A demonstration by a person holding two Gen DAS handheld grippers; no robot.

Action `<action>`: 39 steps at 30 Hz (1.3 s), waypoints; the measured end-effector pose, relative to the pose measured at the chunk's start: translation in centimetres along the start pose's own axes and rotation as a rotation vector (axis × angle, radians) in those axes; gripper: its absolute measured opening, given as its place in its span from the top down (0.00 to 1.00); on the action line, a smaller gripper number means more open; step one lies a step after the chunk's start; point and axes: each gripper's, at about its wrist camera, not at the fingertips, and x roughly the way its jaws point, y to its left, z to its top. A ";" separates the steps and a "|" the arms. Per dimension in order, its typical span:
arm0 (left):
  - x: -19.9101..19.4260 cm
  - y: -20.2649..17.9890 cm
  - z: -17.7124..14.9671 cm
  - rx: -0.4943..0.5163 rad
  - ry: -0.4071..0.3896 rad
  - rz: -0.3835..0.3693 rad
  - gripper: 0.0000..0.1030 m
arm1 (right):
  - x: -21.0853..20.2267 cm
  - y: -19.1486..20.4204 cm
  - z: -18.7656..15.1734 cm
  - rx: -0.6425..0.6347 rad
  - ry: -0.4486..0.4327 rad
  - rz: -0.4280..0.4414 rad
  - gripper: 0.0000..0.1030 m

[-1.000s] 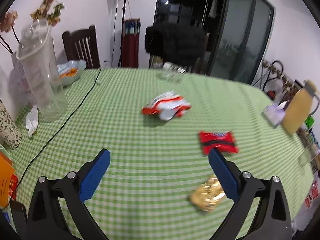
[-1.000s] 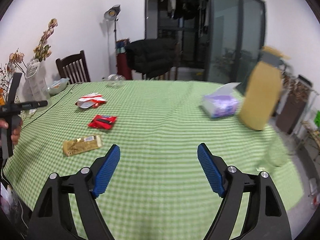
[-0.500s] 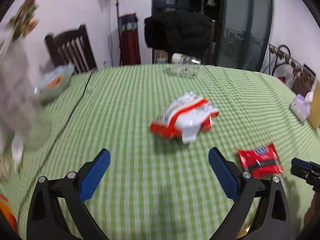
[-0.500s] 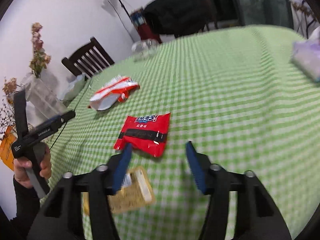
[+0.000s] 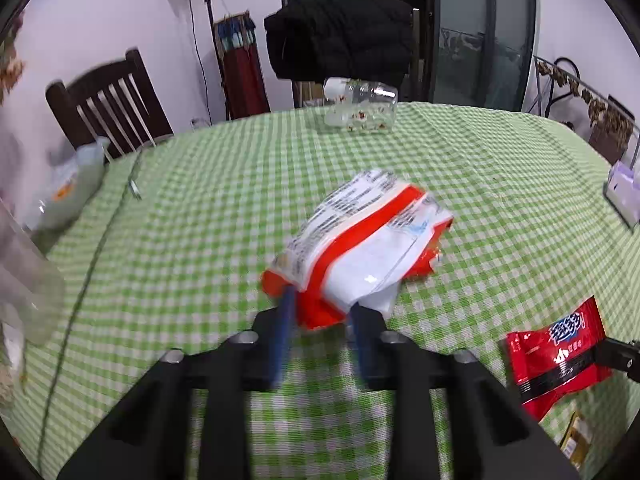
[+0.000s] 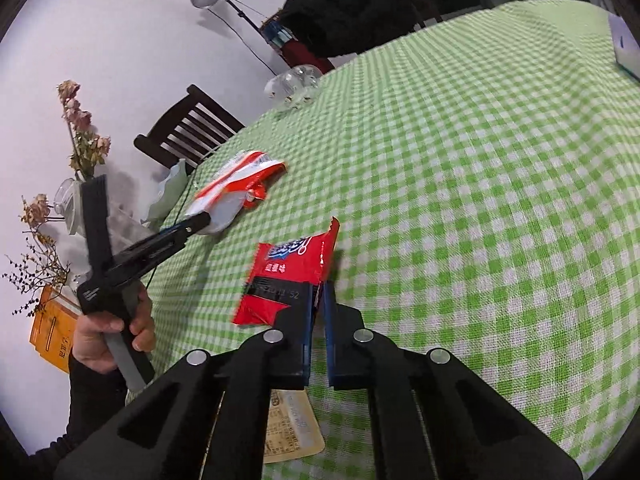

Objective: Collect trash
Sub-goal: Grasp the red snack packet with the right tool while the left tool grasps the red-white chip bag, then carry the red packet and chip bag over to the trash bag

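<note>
Red-and-white snack bag (image 5: 360, 256) lying crumpled on the green checked bench (image 5: 500, 184), near end pinched between the blue fingers of the left claw (image 5: 322, 312); fingers blurred, so probably clenched on it rather than merely touching. From the right wrist view, same bag (image 6: 236, 188) at the tip of that claw (image 6: 192, 226), gripped in a bare left hand (image 6: 108, 332).

Just right of the snack bag, a red wrapper (image 5: 556, 352) flat on the bench. Right claw (image 6: 318, 300) clenched on the near edge of that wrapper (image 6: 288, 276), wrapper corner standing up between the fingers. Nearer than the red wrapper, a gold wrapper (image 6: 292, 428) partly hidden under the right claw's frame.

Beyond the snack bag, a clear jar (image 5: 360, 110) on its side at the bench's far edge. Left of the bag, a black cable (image 5: 92, 264) across the cloth and a pale bowl (image 5: 68, 192) by a dark wooden chair (image 5: 108, 104). Far right of it, a tissue box (image 5: 624, 192).
</note>
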 end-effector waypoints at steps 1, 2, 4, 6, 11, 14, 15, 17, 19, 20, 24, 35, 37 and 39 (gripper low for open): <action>-0.1 0.2 0.0 -0.016 -0.009 -0.003 0.85 | -0.2 0.1 0.0 -0.002 -0.003 0.003 0.95; -0.3 0.3 0.0 -0.025 -0.019 0.003 0.88 | -0.1 0.2 0.0 -0.004 -0.004 0.006 0.96; -1.3 0.4 0.1 -0.042 -0.043 0.010 1.00 | -0.5 0.5 0.0 0.000 -0.009 0.018 0.98; -3.4 0.4 0.0 -0.055 -0.076 0.000 1.00 | -0.8 0.8 0.4 0.001 -0.022 0.019 0.98; -9.5 0.5 -0.5 -0.045 -0.185 0.018 1.00 | -3.7 2.9 0.2 -0.058 -0.072 0.041 0.99; -12.8 0.8 -0.7 -0.056 -0.235 0.021 1.00 | -6.5 4.3 -0.1 -0.102 -0.112 0.031 0.99; -13.9 0.9 -0.9 -0.060 -0.249 0.020 1.00 | -7.8 4.8 -0.2 -0.120 -0.132 0.022 0.99; -15.6 1.1 -0.8 -0.069 -0.272 0.015 1.00 | -9.7 5.3 -0.3 -0.140 -0.162 0.009 0.99; -17.1 1.0 -1.2 -0.070 -0.286 0.009 1.00 | -11.9 5.6 -0.5 -0.158 -0.195 -0.012 0.99; -17.9 0.7 -1.4 -0.074 -0.290 -0.003 1.00 | -12.8 5.6 -0.7 -0.161 -0.207 -0.024 0.99; -19.8 -1.2 -2.4 -0.058 -0.303 -0.039 1.00 | -16.5 4.6 -1.4 -0.162 -0.252 -0.078 0.99; -24.8 -13.4 -6.8 0.090 -0.320 -0.263 1.00 | -30.1 -2.3 -7.8 -0.089 -0.367 -0.300 0.99; -26.2 -17.0 -7.7 0.138 -0.326 -0.327 1.00 | -33.8 -3.7 -9.9 -0.067 -0.400 -0.363 0.99; -27.3 -20.1 -8.6 0.188 -0.332 -0.378 1.00 | -37.3 -5.2 -12.1 -0.046 -0.422 -0.423 0.99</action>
